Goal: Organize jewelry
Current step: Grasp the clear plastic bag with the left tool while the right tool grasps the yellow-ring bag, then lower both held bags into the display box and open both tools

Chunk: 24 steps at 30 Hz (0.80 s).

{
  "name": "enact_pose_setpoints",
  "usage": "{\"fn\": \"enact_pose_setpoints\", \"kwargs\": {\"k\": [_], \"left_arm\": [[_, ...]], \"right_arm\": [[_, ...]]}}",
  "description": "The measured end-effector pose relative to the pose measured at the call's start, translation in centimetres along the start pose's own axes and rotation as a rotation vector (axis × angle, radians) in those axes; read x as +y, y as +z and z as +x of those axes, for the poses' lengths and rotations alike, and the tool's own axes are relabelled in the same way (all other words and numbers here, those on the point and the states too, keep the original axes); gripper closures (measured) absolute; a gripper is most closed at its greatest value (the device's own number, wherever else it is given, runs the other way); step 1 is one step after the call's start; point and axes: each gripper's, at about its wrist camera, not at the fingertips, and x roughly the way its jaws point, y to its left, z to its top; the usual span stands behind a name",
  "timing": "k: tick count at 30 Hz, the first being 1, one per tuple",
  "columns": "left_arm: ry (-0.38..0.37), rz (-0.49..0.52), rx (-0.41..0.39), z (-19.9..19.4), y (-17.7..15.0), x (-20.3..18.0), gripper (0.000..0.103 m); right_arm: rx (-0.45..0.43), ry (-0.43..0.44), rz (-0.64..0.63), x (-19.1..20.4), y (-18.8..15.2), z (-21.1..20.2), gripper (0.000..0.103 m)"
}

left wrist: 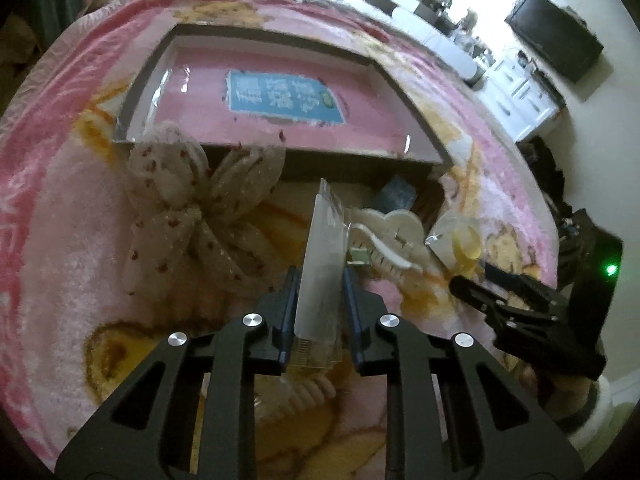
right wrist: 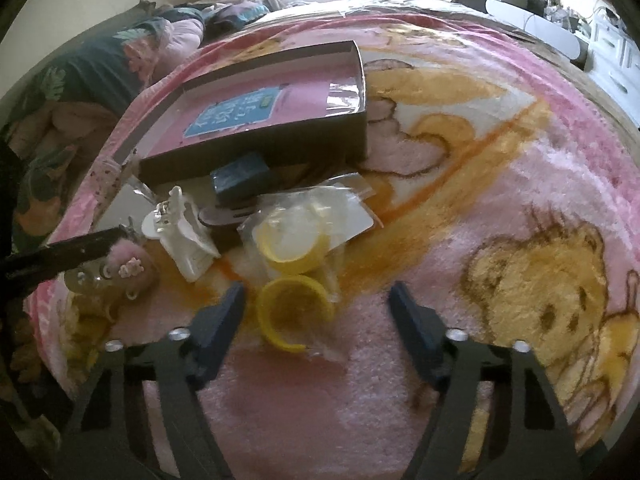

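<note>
Left wrist view, far left: a spotted fabric bow (left wrist: 188, 208) lies on the bed's pink blanket (left wrist: 60, 220), just in front of the open box (left wrist: 280, 92); soft and light, it would be best pinched at its knotted centre. Next along, the left tongs (left wrist: 319, 280) are clamped on a clear packet (left wrist: 322, 256) standing on edge between the pads. Thin, slick film like that probably weighs little and may slide or crumple, so a hold low on the flat face seems safest. Beside it lies a white hair claw (left wrist: 394, 236), stiff plastic with teeth that could snag; its broad back looks like the place to grip.

Right wrist view: the right tongs (right wrist: 318, 300) stand apart, pads either side of a yellow bangle (right wrist: 294, 312) in clear wrap, touching neither side of it. The bangle looks rigid but smooth and open-ended, so squeezing across the gap might flex it; gripping one side of the band seems steadier. A second yellow bangle (right wrist: 290, 248) lies bagged just beyond.
</note>
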Motion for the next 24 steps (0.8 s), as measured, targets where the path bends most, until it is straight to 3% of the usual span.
{"fn": "enact_pose_setpoints", "kwargs": {"k": [1,4,15,24], "left_arm": [[0.004,0.000,-0.009,-0.2,0.2,0.0,0.089],[0.000,-0.017,-0.034,-1.0,0.9,0.4,0.089],[0.008,-0.043,-0.138,-4.6,3.2,1.9,0.089],[0.051,-0.068,-0.219,-6.6,6.3,4.0,0.089]], "right_arm": [[-0.006,-0.006,0.006,-0.4,0.0,-0.3,0.061],[-0.010,0.018,0.027,-1.4,-0.1,-0.7,0.066],[-0.114,-0.024,0.037,-3.1,0.5,-4.7,0.067],[-0.205,0.006,-0.004,-2.1,5.4,-7.1,0.067]]}}
